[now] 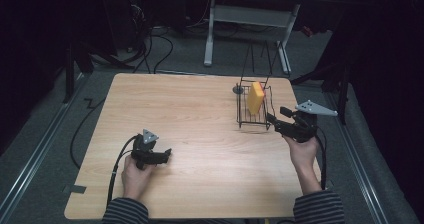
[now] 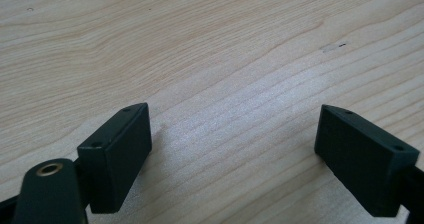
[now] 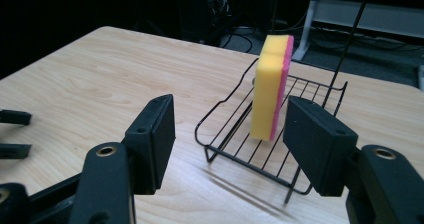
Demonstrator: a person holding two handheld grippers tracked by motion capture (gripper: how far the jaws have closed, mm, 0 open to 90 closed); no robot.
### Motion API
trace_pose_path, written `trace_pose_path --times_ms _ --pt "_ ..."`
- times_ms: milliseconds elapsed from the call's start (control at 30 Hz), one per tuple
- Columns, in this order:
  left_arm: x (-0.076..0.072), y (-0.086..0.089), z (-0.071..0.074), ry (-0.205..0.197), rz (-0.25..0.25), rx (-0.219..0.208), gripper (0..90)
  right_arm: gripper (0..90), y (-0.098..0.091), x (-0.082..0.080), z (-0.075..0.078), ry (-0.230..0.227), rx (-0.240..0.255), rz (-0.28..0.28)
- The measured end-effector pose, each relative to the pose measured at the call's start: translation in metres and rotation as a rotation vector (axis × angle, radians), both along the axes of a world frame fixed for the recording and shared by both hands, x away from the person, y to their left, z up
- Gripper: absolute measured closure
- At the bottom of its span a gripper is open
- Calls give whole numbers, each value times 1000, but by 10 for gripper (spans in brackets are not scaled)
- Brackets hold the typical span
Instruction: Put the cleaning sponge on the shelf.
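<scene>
Holding my left gripper [image 1: 167, 152] low over the wooden table [image 1: 200, 119], near the front-left part of it, my left hand [image 1: 136, 176] behind it. Jaws spread wide, nothing between them; in the left gripper view just bare wood grain under the gap [image 2: 235, 134]. Its cable [image 1: 116, 166] trails back off the near edge.

Middle of the table is bare wood.

Right side: black wire rack [image 1: 254, 115] sits on the table near the far-right corner. Yellow sponge [image 1: 256, 98] with a pink backing stands upright on edge inside it. In the right gripper view the sponge [image 3: 270, 86] rests on the rack's floor wires [image 3: 260, 149], pink face turned right.

My right gripper [image 1: 270, 117] hangs at the rack's near-right corner, pointing left toward it, right hand [image 1: 302, 151] behind. Jaws open wide, gripping nothing; they frame the rack and sponge in the right gripper view [image 3: 230, 134]. Rack's front rim stands between jaws and sponge. Whether a jaw touches the wire, can't tell.

Behind the table: a desk frame [image 1: 247, 29] and cables on the floor [image 1: 160, 49].
</scene>
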State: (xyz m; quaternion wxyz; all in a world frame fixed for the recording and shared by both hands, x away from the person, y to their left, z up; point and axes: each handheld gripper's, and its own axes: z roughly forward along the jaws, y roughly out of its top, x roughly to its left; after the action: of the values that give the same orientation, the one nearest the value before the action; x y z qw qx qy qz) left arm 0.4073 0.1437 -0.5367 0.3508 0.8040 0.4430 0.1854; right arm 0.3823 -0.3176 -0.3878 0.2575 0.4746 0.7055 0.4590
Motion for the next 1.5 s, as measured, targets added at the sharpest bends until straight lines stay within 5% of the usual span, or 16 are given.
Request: trace_pose_path --times_ms 867,1500 --pt "0 0 0 0 0 0 157 380 -9 -48 -10 -6 49 30" --pt "0 0 0 0 0 1 157 382 3 -53 -32 15 84 62"
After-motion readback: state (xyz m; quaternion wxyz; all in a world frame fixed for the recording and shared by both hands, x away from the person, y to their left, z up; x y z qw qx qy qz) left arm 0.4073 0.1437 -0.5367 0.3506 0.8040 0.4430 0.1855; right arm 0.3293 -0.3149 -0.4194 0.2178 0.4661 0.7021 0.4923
